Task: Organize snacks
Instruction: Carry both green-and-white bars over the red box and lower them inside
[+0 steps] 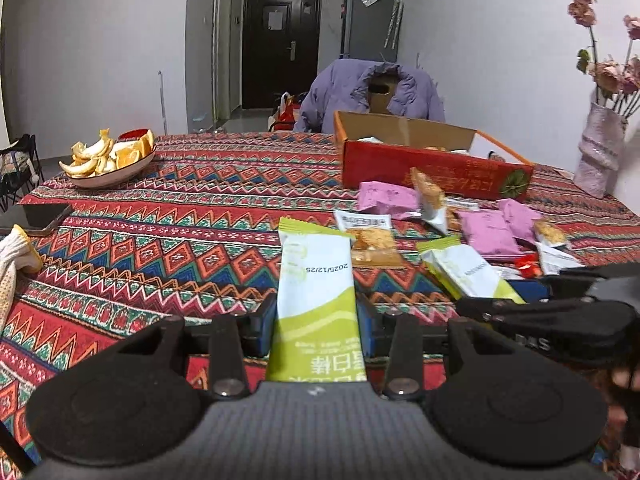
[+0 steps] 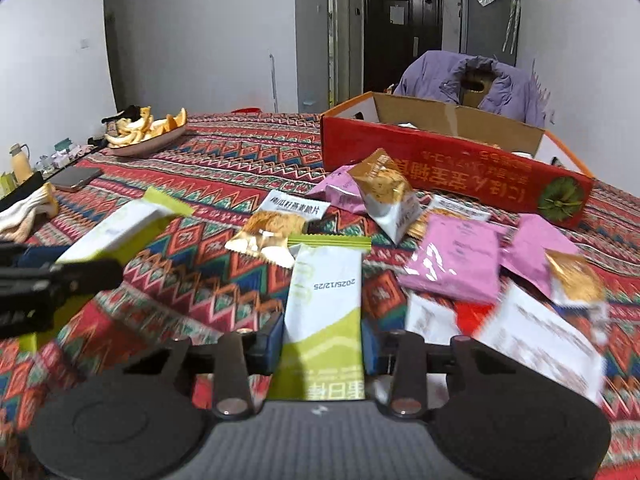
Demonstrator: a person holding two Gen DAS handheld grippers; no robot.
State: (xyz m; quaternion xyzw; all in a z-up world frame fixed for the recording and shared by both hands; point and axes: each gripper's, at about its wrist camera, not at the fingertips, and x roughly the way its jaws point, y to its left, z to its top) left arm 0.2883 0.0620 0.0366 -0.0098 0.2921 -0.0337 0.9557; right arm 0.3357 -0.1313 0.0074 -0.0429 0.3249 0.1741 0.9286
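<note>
1. The left tool is closed on a green-and-white snack bar; its blue pads press the wrapper from both sides, and the bar sticks out ahead, lifted over the patterned surface.
2. The right tool grips a second green-and-white bar the same way, pads against both long edges. Whether this bar is off the cloth cannot be told.
3. In the left wrist view the right tool shows at the near right edge, with its bar pointing toward the loose pile.
4. Loose snacks lie on the right half of the surface: pink packets, gold-and-white chip bags and a flat oat-crisp packet, some overlapping.
5. Just beyond that pile stands an open red box with a brown inside; a few packets lie in it, too hidden to name.
6. At the far left sits a bowl of orange peels. A phone and a white glove lie at the left edge.
7. A vase of flowers stands at the far right.
</note>
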